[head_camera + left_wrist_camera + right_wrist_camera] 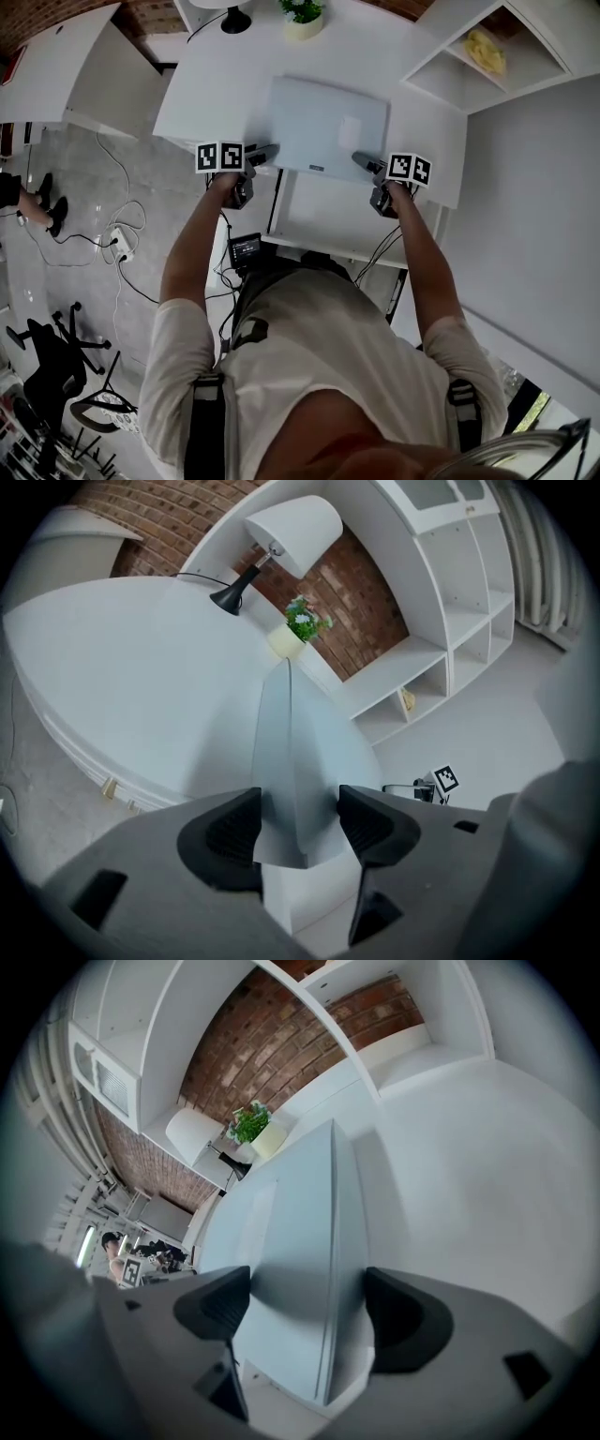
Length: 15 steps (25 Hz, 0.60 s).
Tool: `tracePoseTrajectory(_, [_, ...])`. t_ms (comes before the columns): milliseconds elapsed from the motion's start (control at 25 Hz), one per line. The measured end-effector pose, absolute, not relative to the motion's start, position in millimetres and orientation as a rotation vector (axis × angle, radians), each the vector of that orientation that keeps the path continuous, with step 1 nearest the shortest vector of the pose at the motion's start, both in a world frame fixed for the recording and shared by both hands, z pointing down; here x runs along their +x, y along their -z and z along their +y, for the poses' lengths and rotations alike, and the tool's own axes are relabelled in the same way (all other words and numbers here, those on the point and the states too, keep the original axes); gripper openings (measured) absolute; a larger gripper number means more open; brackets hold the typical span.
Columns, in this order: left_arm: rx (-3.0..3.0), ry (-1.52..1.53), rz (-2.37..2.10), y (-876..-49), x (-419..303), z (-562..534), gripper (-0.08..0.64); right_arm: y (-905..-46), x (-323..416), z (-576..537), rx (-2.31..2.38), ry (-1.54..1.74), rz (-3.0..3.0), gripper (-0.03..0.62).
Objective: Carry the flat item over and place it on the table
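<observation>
Outstretched arms (192, 253), grippers (266, 153) (362, 160) clasping flat item (323, 127)

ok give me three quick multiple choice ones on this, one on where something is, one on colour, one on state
1. Where is the plant?
A. at the far edge of the table, beyond the laptop
B. on the floor
C. on top of the laptop

2. What colour is the laptop?
A. red
B. pale grey
C. black

3. How is the laptop?
A. open, screen up
B. standing on its edge
C. closed and flat, held at both near corners

Answers:
1 A: the head view shows the plant at the table's far edge, past the laptop.
2 B: its lid looks pale grey in all three views.
3 C: it is closed and flat, with the left gripper and right gripper each shut on a near corner.
</observation>
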<state>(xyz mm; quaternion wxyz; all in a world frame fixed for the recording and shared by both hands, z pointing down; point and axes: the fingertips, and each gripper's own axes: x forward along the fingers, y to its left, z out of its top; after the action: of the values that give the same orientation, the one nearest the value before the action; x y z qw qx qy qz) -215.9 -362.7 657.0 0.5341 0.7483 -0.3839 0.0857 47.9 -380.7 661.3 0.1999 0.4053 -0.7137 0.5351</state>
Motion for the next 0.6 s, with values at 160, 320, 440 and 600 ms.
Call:
tracePoseTrajectory(160, [1.786,-0.255,-0.874,-651,-219,-335,0.27,-654,42,-352,1.064,-1.493,-1.98,0.39])
tracePoseTrajectory(320, [1.762,-0.165,-0.892,-639,-225,-314,0.268,-637,38,-329,0.977,-1.465,-2.012,0.388])
tracePoseTrajectory(440, [1.754,-0.138,-0.899,-626,-231,-297,0.268,-616,32,-316,0.962,-1.428,-2.041,0.385])
tracePoseTrajectory(600, [1.788,-0.131,-0.902,-610,-233,-293,0.268,-595,28,-317,0.991,-1.371,-2.094,0.385])
